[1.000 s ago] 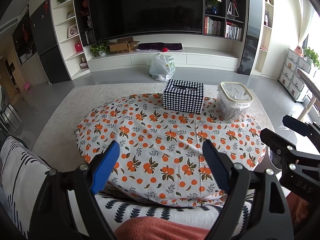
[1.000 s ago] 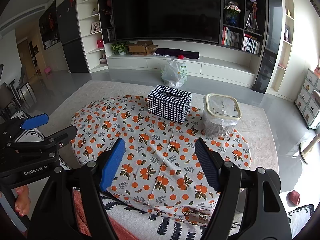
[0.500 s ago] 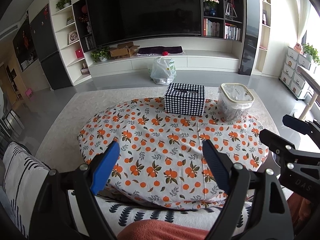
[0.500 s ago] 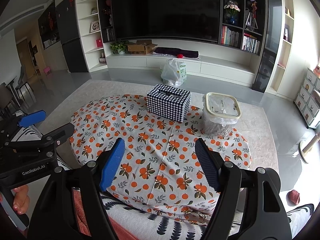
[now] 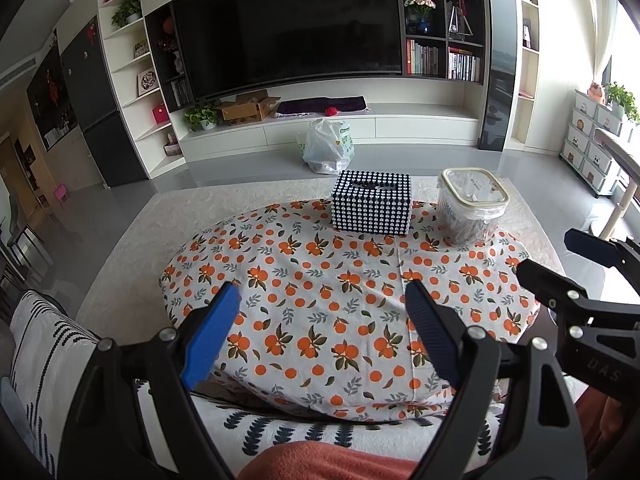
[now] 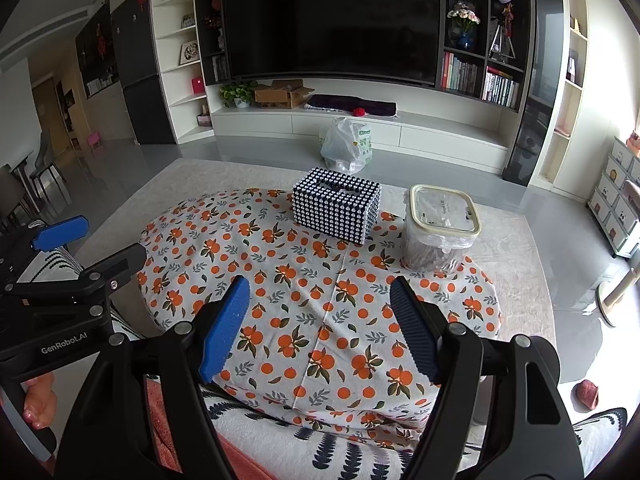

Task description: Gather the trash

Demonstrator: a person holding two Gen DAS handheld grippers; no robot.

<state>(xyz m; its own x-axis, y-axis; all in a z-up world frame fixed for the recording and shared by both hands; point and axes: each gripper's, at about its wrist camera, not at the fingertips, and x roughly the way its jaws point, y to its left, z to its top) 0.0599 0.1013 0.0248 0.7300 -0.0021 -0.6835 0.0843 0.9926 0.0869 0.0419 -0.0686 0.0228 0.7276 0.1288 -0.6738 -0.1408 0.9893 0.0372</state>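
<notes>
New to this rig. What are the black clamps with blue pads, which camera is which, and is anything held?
No robot here: a person holds a two-finger gripper in each hand, with a fisheye camera on each looking along its fingers. One picture is from the left gripper, the other from the right gripper; each also catches the other at its edge. Both are open and hold nothing. Below them a table under an orange-print tablecloth carries a black-and-white studded tissue box and a bag-lined clear container. A white plastic bag sits on the floor beyond.
</notes>
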